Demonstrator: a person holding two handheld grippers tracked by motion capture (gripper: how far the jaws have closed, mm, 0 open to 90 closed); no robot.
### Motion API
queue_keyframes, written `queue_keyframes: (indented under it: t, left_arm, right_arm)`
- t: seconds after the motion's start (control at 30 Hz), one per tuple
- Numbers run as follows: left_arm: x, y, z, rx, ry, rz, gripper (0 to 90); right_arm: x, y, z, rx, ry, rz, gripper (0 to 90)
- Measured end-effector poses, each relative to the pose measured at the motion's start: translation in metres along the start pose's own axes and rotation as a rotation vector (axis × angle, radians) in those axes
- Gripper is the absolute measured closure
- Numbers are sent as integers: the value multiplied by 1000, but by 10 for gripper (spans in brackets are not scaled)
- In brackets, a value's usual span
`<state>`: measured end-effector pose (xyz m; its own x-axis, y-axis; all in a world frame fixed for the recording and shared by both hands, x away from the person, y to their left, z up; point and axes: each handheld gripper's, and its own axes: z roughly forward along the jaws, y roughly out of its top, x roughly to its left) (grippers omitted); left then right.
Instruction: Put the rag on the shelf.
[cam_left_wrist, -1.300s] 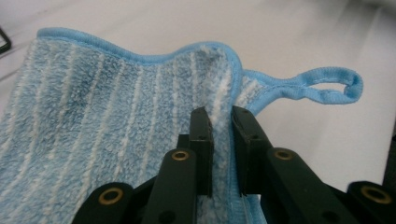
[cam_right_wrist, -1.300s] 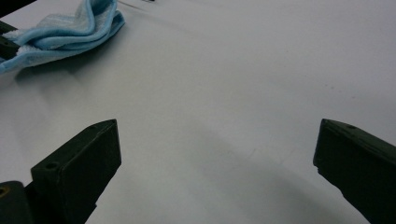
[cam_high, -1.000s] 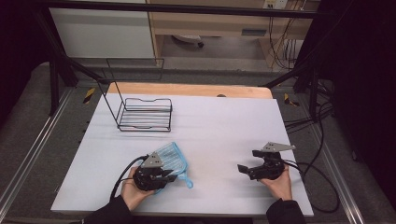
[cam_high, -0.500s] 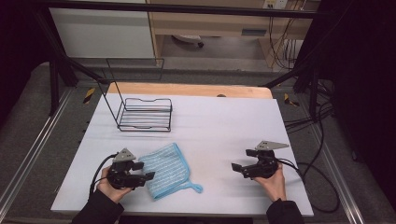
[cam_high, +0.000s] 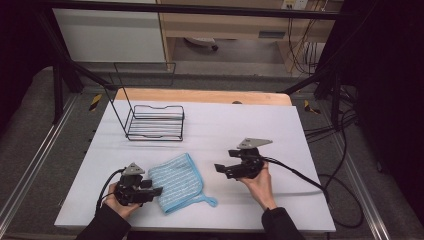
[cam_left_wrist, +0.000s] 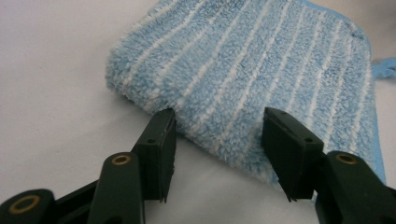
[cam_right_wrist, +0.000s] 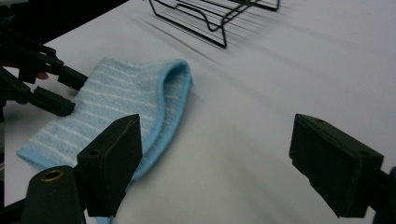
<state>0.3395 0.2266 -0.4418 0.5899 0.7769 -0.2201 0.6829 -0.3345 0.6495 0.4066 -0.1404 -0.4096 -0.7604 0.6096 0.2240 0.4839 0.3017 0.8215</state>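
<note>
1. The left tool sits low at the near left of the white table. Its jaws stand apart and have just been closing a little; in the left gripper view they straddle the folded edge of the towel without pressing on it.
2. The right tool hangs just right of the towel, its jaws wide apart with nothing between them, though they too have just been narrowing.
3. The light-blue striped terry towel lies folded flat on the table between the two tools, with a small hanging loop at its near right corner.
4. It looks soft, light and limp, so it should sag and unfold if lifted by one point.
5. The thick folded edge or a bound corner seems the best hold; the layer count is hard to tell.
6. A black wire rack stands well apart, farther back.
</note>
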Motion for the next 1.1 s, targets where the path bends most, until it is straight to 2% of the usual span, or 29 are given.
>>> queue_keyframes:
  t: [0.03, 0.07, 0.1, 0.13, 0.23, 0.47, 0.53, 0.6, 0.7, 0.87, 0.93, 1.0, 1.1]
  left_arm:
    - [0, 0, 1, 3, 1, 1, 476]
    - [0, -1, 2, 3, 0, -3, 476]
    - [-1, -1, 2, 4, 1, -1, 496]
    - [-2, -1, 2, 4, 5, 5, 496]
    - [-3, -1, 3, 9, 2, 9, 535]
    - [-3, 0, 3, 28, -12, 1, 643]
    - [-3, 1, 3, 34, -17, -2, 688]
    - [-3, 1, 3, 35, -21, -3, 699]
    - [-3, 1, 3, 37, -25, -2, 727]
    - [-3, 2, 3, 40, -28, 2, 742]
    - [-3, 2, 3, 38, -28, 2, 743]
    - [-2, 2, 3, 39, -32, 1, 744]
    - [-2, 2, 2, 41, -34, -3, 771]
  right_arm:
    - [6, 9, 16, 12, 11, -15, 196]
    - [6, 9, 16, 12, 11, -15, 196]
    - [12, 16, 31, 26, 18, -19, 210]
    - [12, 16, 31, 26, 18, -19, 210]
    - [17, 24, 51, 36, 35, -20, 250]
    - [19, 39, 97, 97, 46, -36, 329]
    - [17, 37, 113, 124, 63, -45, 395]
    - [16, 35, 117, 139, 67, -46, 413]
    - [14, 29, 125, 175, 82, -57, 486]
    - [15, 25, 128, 192, 134, -57, 604]
    - [16, 22, 130, 202, 147, -24, 643]
    - [16, 22, 130, 203, 148, -19, 664]
    - [17, 22, 130, 218, 164, 25, 769]
